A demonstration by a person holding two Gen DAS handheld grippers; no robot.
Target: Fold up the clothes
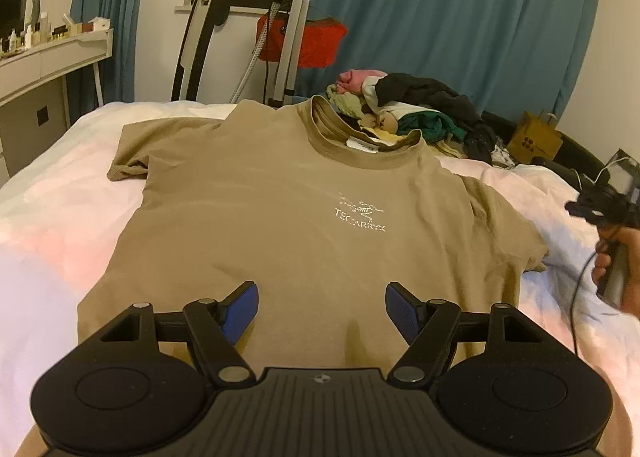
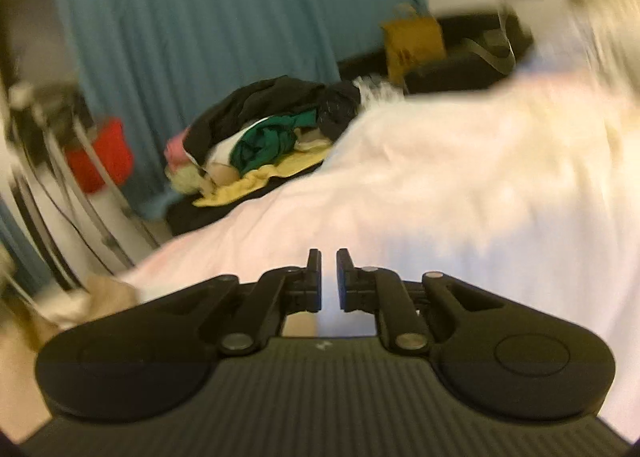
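Observation:
A tan t-shirt (image 1: 280, 217) with a white chest logo lies flat and face up on the bed (image 1: 60, 197), collar at the far end and both sleeves spread. My left gripper (image 1: 322, 309) hovers open over the shirt's lower part, and nothing sits between its blue pads (image 1: 240, 311). A hand holds the right gripper at the bed's right side, beyond the shirt's right sleeve. In the blurred right wrist view my right gripper (image 2: 329, 277) is shut except for a slim gap, holding nothing, above the white bed cover (image 2: 440, 197). A tan edge of the shirt (image 2: 108, 297) shows at the lower left.
A pile of mixed clothes (image 1: 404, 105) (image 2: 272, 129) sits at the bed's far end behind the collar. A brown paper bag (image 1: 534, 137) stands to its right. A garment steamer stand (image 1: 288, 37), a red item (image 1: 316, 41) and teal curtains are behind. A white dresser (image 1: 52, 57) is at the left.

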